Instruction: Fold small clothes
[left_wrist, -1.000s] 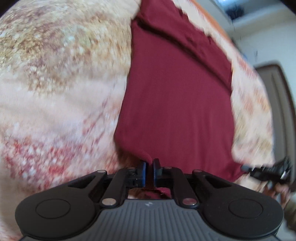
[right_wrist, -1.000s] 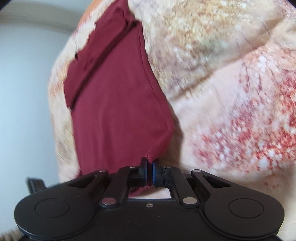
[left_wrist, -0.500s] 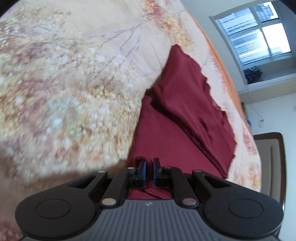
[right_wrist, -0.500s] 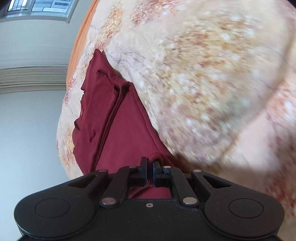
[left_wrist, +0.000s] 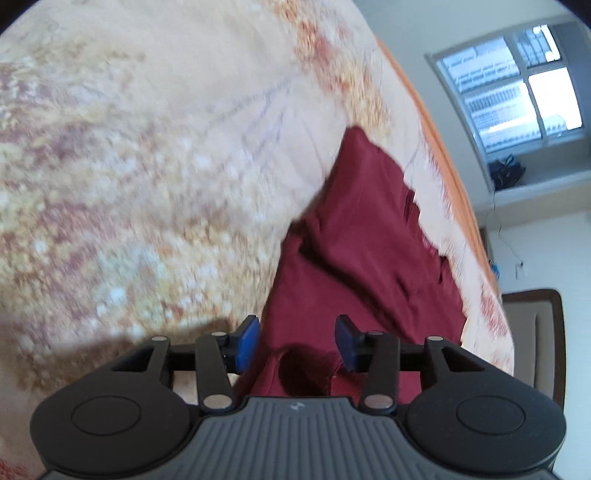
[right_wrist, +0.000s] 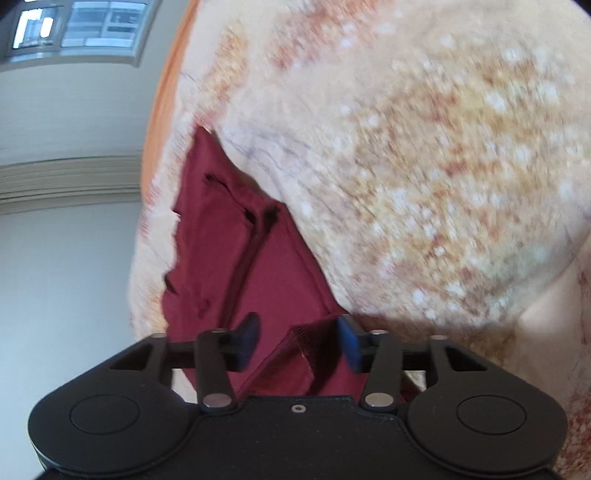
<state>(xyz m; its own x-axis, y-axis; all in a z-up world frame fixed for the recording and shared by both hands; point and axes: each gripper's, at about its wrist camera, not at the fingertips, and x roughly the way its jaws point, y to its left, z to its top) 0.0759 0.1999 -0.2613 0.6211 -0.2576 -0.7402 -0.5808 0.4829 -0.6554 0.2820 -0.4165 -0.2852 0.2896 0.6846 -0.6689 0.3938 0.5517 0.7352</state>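
A dark red garment (left_wrist: 354, 251) lies folded over on a floral bedspread (left_wrist: 147, 166). In the left wrist view my left gripper (left_wrist: 297, 341) is opening just above the garment's near left corner; a loose fold of red cloth sits between the blue pads (left_wrist: 246, 339) without being pressed. The right wrist view shows the same garment (right_wrist: 236, 258) with a hemmed corner (right_wrist: 303, 350) lying between the jaws of my right gripper (right_wrist: 299, 343), which is also opening; its pads stand clear of the cloth. The garment's far half is doubled and creased.
The floral bedspread (right_wrist: 424, 166) has an orange edge (left_wrist: 443, 147) at the far side. Beyond it are a window (left_wrist: 517, 85), pale walls and a dark-framed chair or headboard (left_wrist: 535, 332).
Both grippers carried the garment's near corners forward over the garment, then let go: their jaws, shut on cloth in the earlier frames, now stand apart. The garment looks shorter, folded over itself.
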